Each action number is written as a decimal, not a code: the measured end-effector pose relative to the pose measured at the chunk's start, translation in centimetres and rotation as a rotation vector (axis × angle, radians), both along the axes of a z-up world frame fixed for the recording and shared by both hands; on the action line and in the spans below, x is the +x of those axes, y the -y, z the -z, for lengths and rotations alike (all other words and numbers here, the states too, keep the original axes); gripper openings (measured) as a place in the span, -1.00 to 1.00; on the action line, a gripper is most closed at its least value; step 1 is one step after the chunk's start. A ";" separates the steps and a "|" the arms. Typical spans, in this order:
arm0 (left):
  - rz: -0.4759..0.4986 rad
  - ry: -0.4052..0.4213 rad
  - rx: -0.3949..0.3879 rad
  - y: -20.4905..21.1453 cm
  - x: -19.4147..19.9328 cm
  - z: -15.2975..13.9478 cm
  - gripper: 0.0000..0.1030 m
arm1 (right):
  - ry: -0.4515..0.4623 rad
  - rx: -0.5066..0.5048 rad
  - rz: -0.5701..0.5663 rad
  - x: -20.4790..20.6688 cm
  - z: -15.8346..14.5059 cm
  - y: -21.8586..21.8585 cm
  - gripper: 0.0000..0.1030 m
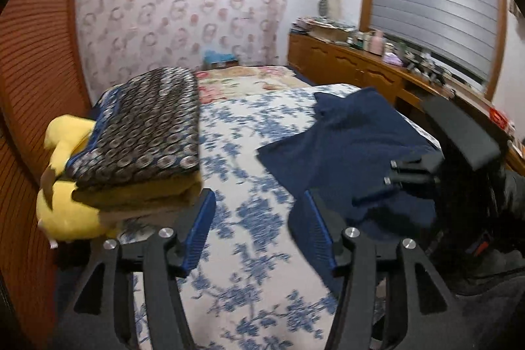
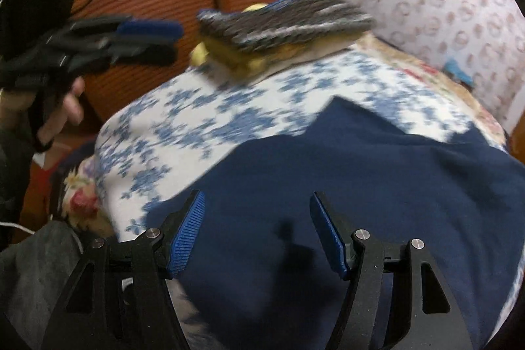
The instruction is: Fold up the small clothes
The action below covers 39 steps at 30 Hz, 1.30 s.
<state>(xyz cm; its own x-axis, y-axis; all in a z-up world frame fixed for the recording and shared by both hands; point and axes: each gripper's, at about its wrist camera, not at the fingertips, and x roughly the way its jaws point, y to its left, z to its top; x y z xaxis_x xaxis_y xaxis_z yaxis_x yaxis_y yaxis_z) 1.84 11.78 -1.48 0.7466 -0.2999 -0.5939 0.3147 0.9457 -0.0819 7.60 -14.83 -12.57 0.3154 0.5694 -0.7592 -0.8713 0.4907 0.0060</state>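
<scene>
Blue-padded right gripper hovers with jaws apart and empty, directly over a navy garment spread on the bed. Left gripper, jaws also apart and empty, has the garment just to its right and a folded stack to its left. Soft, light and limp, the garment should pinch best at an edge or corner.
</scene>
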 end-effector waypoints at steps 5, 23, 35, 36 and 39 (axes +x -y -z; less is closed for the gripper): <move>-0.035 -0.007 -0.019 -1.0 0.0 0.7 0.07 | -0.019 -0.064 -0.060 -2.0 1.9 -1.5 0.32; -0.031 -0.034 -0.038 -0.7 1.0 2.1 0.07 | 0.023 0.029 -0.008 -2.1 -0.2 0.8 -1.00; 0.096 -0.058 -0.009 6.2 4.5 2.2 0.07 | 0.168 0.221 0.635 0.3 -8.3 23.6 -1.00; 0.112 -0.061 -0.004 7.0 4.8 2.2 0.07 | 0.149 0.206 0.662 0.1 -7.8 24.8 -1.00; 0.163 -0.071 0.014 9.7 5.9 2.2 0.07 | 0.105 0.162 0.711 -0.6 -6.0 26.9 -1.00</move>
